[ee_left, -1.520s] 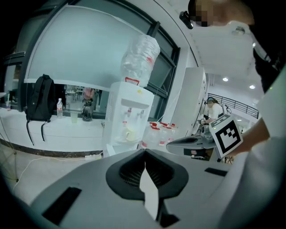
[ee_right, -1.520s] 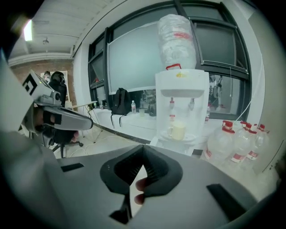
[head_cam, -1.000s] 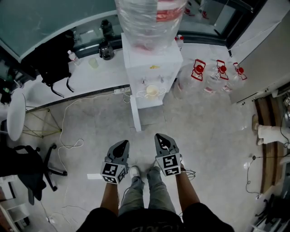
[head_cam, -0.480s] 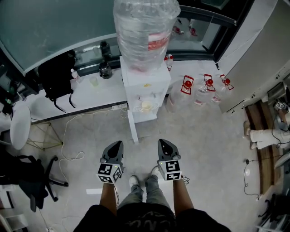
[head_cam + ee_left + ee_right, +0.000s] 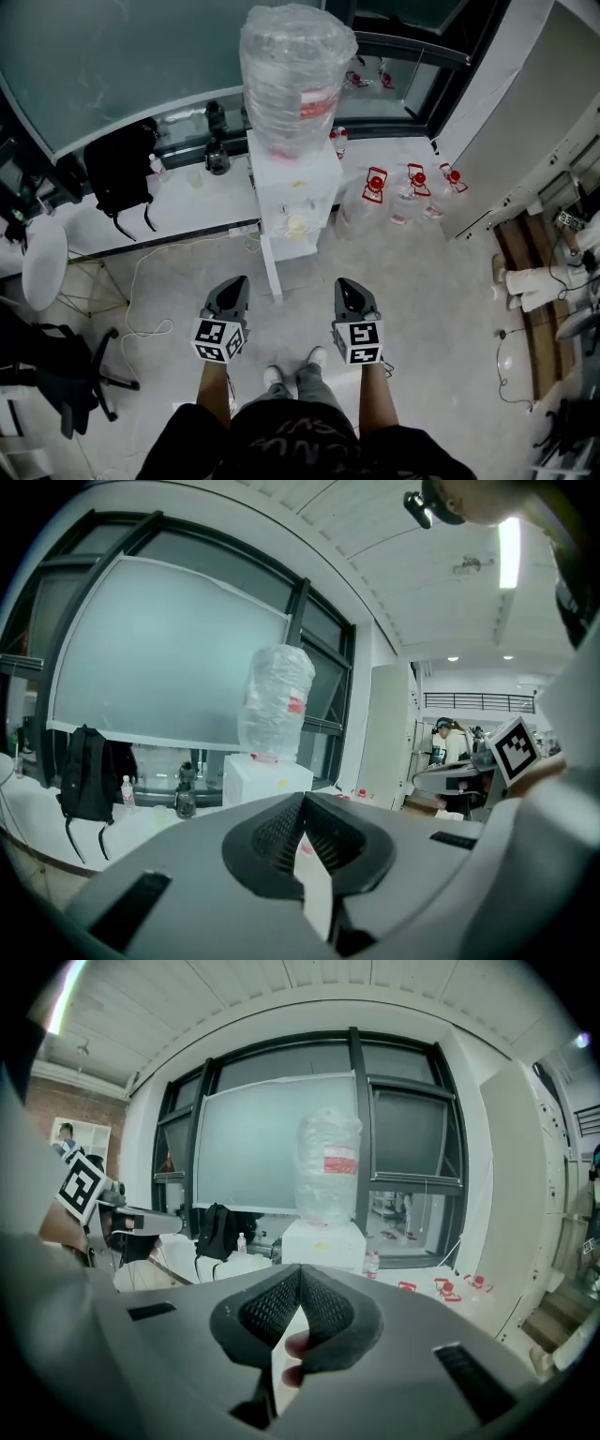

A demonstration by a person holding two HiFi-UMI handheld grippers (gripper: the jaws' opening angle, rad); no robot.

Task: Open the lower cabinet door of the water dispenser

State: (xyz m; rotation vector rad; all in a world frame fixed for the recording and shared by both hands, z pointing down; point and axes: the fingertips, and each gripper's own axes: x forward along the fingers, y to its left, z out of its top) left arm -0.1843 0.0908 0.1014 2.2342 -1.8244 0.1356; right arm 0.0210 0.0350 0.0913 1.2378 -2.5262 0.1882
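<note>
Water dispenser (image 5: 298, 192): we see it white, standing against the window ledge, straight ahead of us.
Bottle (image 5: 295, 75): large, clear, plastic-wrapped, seated upright on the dispenser's top.
Backpack (image 5: 120, 173): black, on the ledge, well left of the dispenser.
Lower cabinet door (image 5: 273, 267): swung out from the dispenser's lower left front, its edge toward us.
Left gripper (image 5: 240, 281): we hold it short of the dispenser, fingers together on nothing.
Right gripper (image 5: 343, 283): beside the left, fingers pressed together, empty.
</note>
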